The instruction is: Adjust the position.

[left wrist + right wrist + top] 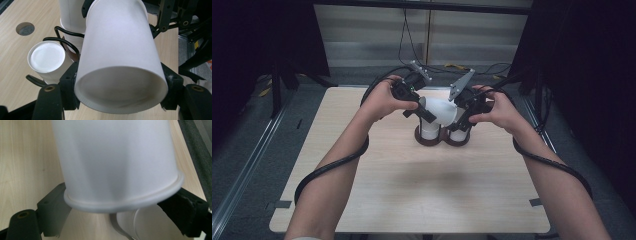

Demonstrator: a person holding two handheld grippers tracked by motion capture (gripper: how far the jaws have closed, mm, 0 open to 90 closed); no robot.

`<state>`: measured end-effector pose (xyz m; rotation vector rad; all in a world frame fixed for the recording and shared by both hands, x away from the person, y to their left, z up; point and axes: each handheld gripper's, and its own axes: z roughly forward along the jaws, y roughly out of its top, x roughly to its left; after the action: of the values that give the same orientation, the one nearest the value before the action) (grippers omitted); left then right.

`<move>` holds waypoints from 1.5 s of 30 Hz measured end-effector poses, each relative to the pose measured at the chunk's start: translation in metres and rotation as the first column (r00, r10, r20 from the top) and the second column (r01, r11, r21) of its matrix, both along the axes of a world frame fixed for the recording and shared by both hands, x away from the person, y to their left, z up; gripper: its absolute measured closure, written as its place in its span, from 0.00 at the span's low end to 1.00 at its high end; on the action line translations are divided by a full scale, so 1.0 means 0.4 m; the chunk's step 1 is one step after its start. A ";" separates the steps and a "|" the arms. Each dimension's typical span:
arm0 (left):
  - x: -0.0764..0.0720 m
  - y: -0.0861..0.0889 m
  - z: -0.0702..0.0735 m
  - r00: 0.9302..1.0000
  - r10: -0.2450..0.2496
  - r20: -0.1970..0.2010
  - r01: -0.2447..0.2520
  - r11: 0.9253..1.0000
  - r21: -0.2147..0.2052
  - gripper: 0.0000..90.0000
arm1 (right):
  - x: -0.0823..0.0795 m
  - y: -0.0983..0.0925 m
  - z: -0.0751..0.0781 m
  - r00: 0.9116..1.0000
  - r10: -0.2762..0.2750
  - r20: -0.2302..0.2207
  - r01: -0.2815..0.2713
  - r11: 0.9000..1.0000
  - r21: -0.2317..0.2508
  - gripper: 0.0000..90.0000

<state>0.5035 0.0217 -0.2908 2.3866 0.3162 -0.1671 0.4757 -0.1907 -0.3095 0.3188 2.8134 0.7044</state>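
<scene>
While our left gripper [120, 100] squeezes the white paper cup [120, 50] lying sideways above the cup rack [442, 139] and our right gripper [125, 212] squeezes another cup [117, 162] there, we could crush them by pressing harder, or knock the rack.

A lab recording bay: bare wooden table [412, 200], black curtains [592, 75], floor rails [247, 170], trailing cables [412, 45].

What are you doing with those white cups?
A person holds a hand-held gripper in each hand over a wooden table. The left hand-held gripper squeezes a white paper cup, and the right hand-held gripper squeezes another cup. More cups stand upside down in a brown holder below.
</scene>
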 end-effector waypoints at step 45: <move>0.022 0.021 0.082 1.000 0.016 -0.002 -0.016 0.999 -0.047 0.37 | 0.020 -0.033 0.030 0.999 -0.041 0.003 0.040 0.980 0.193 0.15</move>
<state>0.5122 0.0299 -0.2579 2.3370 0.3284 -0.1673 0.4835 -0.2038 -0.2975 0.4043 2.7279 0.9698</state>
